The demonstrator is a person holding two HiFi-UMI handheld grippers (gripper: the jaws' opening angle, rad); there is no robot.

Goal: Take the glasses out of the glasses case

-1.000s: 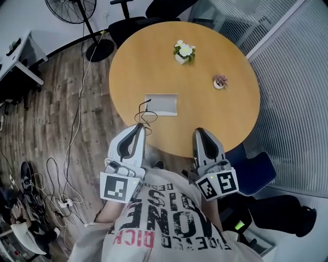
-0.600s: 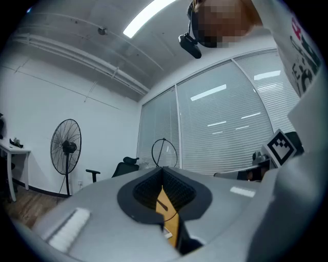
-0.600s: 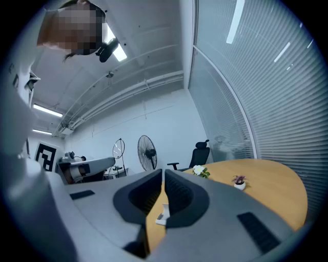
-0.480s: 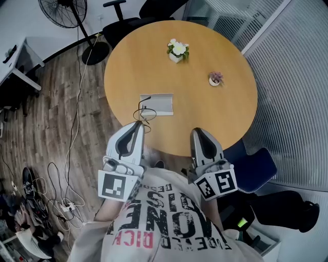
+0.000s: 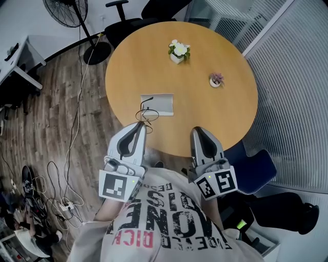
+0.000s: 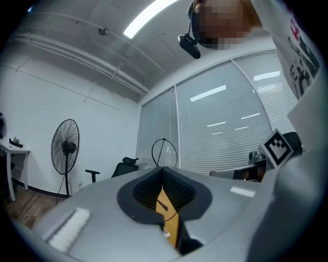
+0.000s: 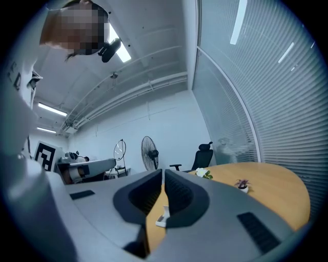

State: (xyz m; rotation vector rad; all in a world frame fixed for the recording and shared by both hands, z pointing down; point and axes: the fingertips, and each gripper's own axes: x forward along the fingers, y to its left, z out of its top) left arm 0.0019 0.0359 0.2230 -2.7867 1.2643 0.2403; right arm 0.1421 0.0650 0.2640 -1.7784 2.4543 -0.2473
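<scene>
The glasses point(image 5: 145, 114) are gripped by the closed left gripper point(image 5: 140, 125), just near-left of the case point(image 5: 160, 105). The right gripper point(image 5: 199, 131), closed and empty, is farther right.

A round wooden table point(image 5: 205, 117) is set on a dark plank floor point(image 5: 46, 117). A white-flowered pot point(image 5: 179, 51) and a small pink plant point(image 5: 216, 80) are placed on it, well apart. A black fan point(image 5: 66, 9) and a black chair point(image 5: 128, 23) are seen beyond the table, and a white desk point(image 5: 20, 53) at the left. Cables point(image 5: 56, 179) are strewn over the floor. The right side is closed off by glass with blinds point(image 5: 292, 77), and a blue chair point(image 5: 259, 171) is seen near it. White walls point(image 6: 41, 102) are lit by a ceiling strip point(image 6: 148, 17).
</scene>
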